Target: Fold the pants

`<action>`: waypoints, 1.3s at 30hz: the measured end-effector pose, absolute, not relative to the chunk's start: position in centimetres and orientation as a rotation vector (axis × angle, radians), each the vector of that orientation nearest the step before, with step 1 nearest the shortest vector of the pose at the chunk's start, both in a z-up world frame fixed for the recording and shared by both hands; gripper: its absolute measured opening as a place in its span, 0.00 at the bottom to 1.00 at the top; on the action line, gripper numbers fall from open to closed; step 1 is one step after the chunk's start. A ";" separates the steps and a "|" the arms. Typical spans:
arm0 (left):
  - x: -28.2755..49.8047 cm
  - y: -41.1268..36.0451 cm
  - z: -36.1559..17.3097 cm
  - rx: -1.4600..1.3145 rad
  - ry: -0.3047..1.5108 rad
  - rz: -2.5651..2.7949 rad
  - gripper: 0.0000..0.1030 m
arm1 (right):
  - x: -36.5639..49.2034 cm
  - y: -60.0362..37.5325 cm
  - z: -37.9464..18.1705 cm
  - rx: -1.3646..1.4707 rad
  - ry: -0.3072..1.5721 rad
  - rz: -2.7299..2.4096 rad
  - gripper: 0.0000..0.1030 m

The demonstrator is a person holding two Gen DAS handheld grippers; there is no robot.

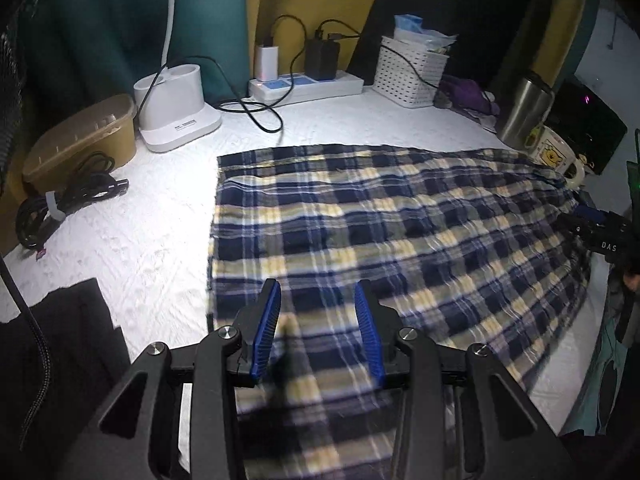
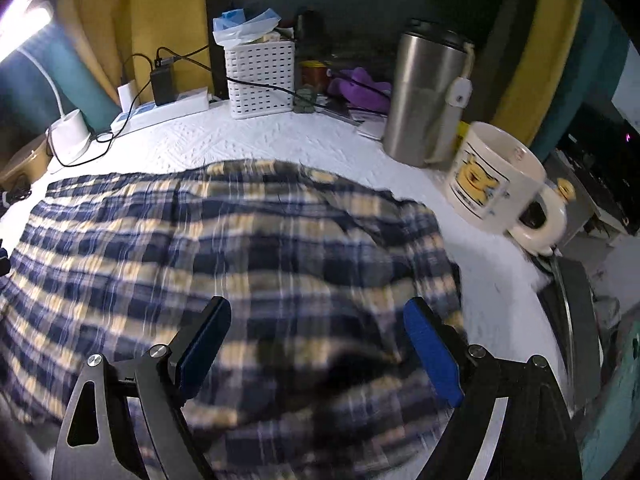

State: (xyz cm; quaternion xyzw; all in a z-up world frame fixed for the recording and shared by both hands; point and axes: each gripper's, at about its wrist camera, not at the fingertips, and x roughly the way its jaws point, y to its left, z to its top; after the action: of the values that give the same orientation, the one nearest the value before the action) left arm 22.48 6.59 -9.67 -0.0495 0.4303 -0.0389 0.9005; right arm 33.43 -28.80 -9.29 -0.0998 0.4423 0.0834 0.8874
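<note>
Dim room, a lamp [image 2: 24, 20] glaring upper left (fisheye-bent edges), near plaid cloth [image 2: 240, 248] motion-blurred.

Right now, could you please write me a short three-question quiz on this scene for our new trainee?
1. True or false: the plaid pants lie spread on the white tabletop.
2. What stands right beside the steel tumbler? A) a kettle B) a cartoon mug C) a vase
3. Fill in: neither the left gripper nor the right gripper grips cloth; both are ____.

Key: 1 true; 2 B; 3 open.
</note>
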 end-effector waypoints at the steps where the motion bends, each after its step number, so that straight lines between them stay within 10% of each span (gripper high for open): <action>1: 22.1 6.3 -9.5 -0.100 0.886 -0.083 0.46 | 33.1 -29.2 -9.3 -0.204 0.918 0.173 0.87; 39: 19.0 2.1 -9.6 -0.079 0.941 0.012 0.48 | 27.7 -35.4 -12.1 0.076 0.944 0.317 0.95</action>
State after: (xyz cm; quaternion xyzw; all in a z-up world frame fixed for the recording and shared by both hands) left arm 18.99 2.11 -9.59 -0.0380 0.4532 0.0056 0.8906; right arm 27.73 -35.41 -12.14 0.0363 0.4528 0.1520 0.8778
